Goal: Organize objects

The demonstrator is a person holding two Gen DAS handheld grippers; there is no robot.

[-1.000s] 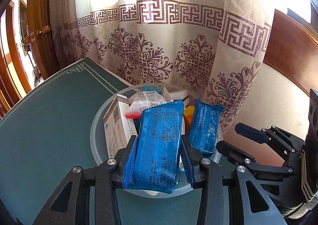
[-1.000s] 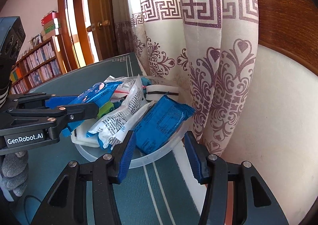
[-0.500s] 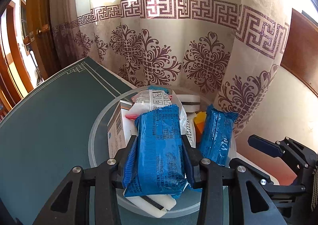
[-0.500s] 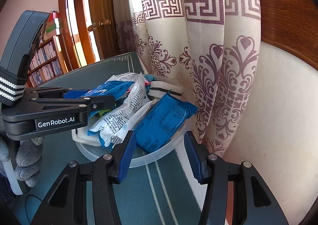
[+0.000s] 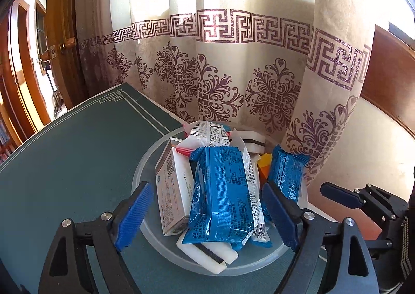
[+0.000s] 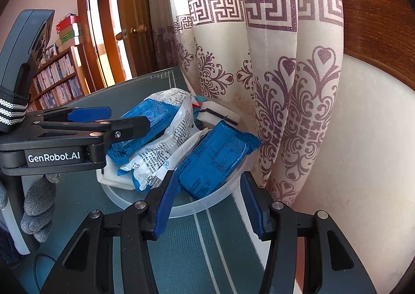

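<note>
On the green table mat (image 5: 64, 164), hard against the patterned curtain (image 5: 220, 73): one round translucent bowl (image 5: 145, 164), heaped with packets.

Contents, as seen from the left wrist camera:
- large blue snack packet (image 5: 221, 195), topmost, lying lengthwise between the left gripper's (image 5: 207, 213) blue pads (image 5: 132, 216); jaws opening, pads clear of it on both sides.
- white carton box (image 5: 170, 198), on edge, just left of that packet.
- white printed pouch (image 5: 211, 135), behind and partly under the blue packet.
- white sponge with a dark stripe (image 5: 207, 250), flat at the near rim, under the pile; a second like it (image 5: 253, 139) at the far side.
- smaller blue packet (image 5: 285, 174), leaning on the right wall of the bowl, partly behind the gripper's right finger.
- orange and yellow piece (image 5: 264, 164), mostly hidden; cannot tell what it is.

Right gripper (image 6: 207, 205): low over the mat at the bowl's near rim, jaws apart, nothing between them. The bowl rim and the smaller blue packet (image 6: 215, 159) lie just beyond its tips.

Surroundings: curtain folds touching the bowl's far side; cream wall (image 6: 350, 151) with dark wood trim (image 6: 376, 21) on the right; wooden door (image 6: 129, 21) and bookshelf (image 6: 57, 81) beyond the table; a grey-gloved hand (image 6: 39, 205) below the left gripper body.
</note>
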